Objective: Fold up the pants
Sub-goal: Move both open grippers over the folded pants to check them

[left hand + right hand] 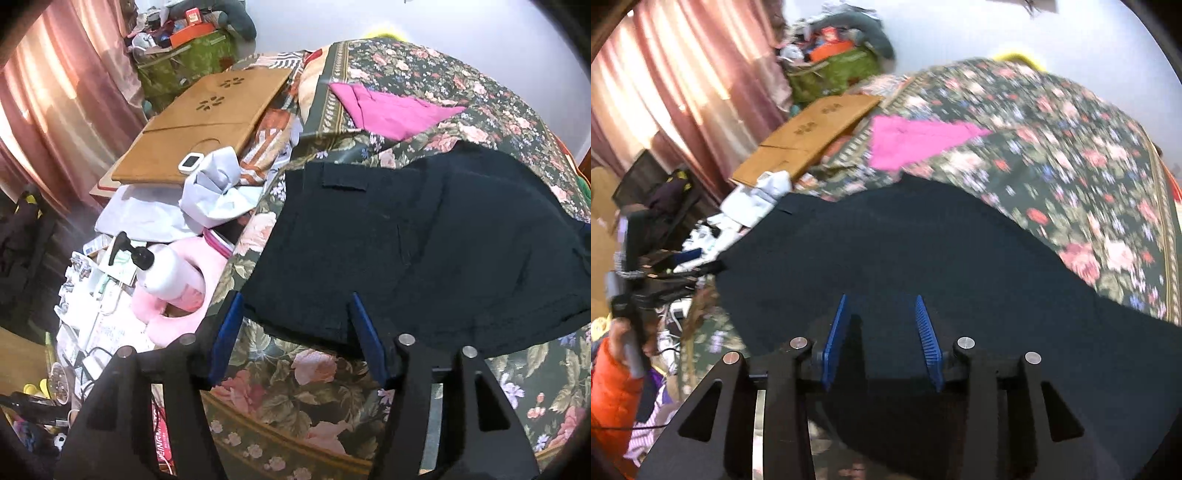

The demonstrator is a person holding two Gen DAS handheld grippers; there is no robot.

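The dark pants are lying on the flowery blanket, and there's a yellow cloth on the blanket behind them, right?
Almost. The dark pants do lie on the flowery blanket, but the cloth behind them is bright pink, not yellow. The left wrist view shows it clearly, and the right wrist view shows the same pink cloth on the blanket beyond the pants.

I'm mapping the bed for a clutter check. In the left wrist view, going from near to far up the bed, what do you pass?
left gripper → black pants → pink cloth → yellow item at the far edge, all on the floral bedspread.
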